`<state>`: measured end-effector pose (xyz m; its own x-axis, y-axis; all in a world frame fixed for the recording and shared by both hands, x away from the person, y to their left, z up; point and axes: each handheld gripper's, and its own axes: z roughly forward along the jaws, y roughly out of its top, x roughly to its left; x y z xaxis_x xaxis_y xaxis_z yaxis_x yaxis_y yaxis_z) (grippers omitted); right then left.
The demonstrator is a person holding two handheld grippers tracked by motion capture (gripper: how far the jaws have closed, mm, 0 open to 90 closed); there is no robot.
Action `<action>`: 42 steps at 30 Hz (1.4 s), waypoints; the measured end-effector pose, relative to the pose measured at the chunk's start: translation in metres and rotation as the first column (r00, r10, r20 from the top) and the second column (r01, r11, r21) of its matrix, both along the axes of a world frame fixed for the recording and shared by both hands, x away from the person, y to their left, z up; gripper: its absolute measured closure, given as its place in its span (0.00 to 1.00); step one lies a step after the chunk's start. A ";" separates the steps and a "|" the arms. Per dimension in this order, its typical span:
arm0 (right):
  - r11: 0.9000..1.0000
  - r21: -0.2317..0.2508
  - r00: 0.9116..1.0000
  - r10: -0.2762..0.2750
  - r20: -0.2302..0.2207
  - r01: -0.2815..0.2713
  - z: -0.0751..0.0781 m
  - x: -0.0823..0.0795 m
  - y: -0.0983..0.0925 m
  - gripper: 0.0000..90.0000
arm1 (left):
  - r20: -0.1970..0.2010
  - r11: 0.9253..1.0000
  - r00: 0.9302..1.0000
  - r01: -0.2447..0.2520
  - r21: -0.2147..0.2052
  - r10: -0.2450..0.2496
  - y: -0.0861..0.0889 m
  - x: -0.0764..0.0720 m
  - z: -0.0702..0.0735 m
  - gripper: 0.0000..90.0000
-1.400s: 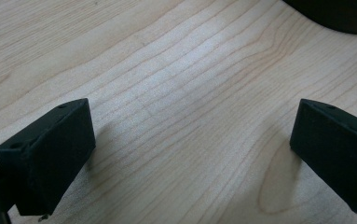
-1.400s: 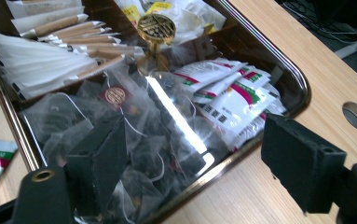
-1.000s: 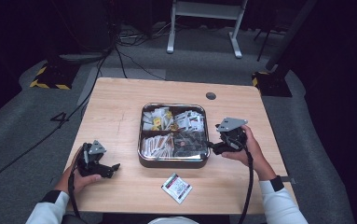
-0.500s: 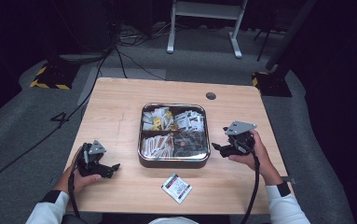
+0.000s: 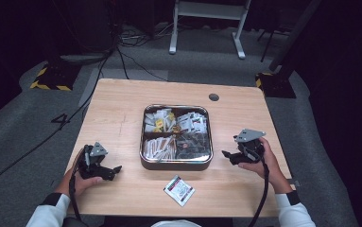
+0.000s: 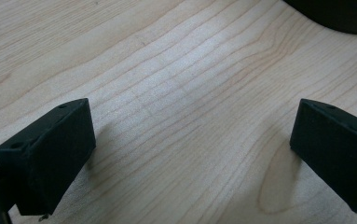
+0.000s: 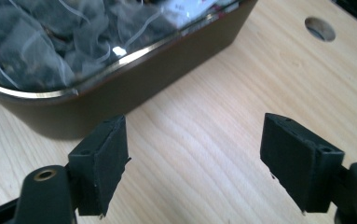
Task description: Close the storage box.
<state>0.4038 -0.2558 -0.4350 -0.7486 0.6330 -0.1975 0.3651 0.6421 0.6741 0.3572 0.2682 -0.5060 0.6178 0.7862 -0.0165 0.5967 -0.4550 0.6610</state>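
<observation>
Pale wood table (image 5: 122,113) is seen with a steel tray (image 5: 143,142) of tea bags at its centre and one loose sachet (image 5: 179,190) lying near the front edge, just before the tray. The right gripper (image 5: 227,154) rests beside the tray's right wall, jaws spread wide and holding nothing; the left gripper (image 5: 116,169) sits well left of the tray, jaws likewise wide and empty over bare wood. The sachet is judged best approached low and flat, pinched at one edge, so that it is not pushed along the table
</observation>
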 end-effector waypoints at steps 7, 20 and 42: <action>1.000 0.002 1.000 -0.023 -0.016 0.023 -0.010 -0.005 -0.014 0.26 | 0.000 1.000 1.000 0.000 0.000 0.000 0.000 0.000 0.000 0.00; 0.998 -0.024 0.997 -0.063 -0.033 0.063 -0.029 -0.013 -0.036 0.26 | 0.001 1.000 1.000 -0.001 0.000 0.001 0.000 0.000 0.000 0.00; 0.987 0.073 0.987 -0.139 -0.081 0.145 -0.054 -0.033 -0.073 0.25 | -0.001 1.000 1.000 -0.007 -0.004 0.007 0.000 -0.001 0.000 0.00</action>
<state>0.3711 -0.3287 -0.4885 -0.6610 0.7450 -0.0896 0.5001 0.5265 0.6875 0.3566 0.2679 -0.5062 0.6125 0.7902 -0.0200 0.6005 -0.4486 0.6619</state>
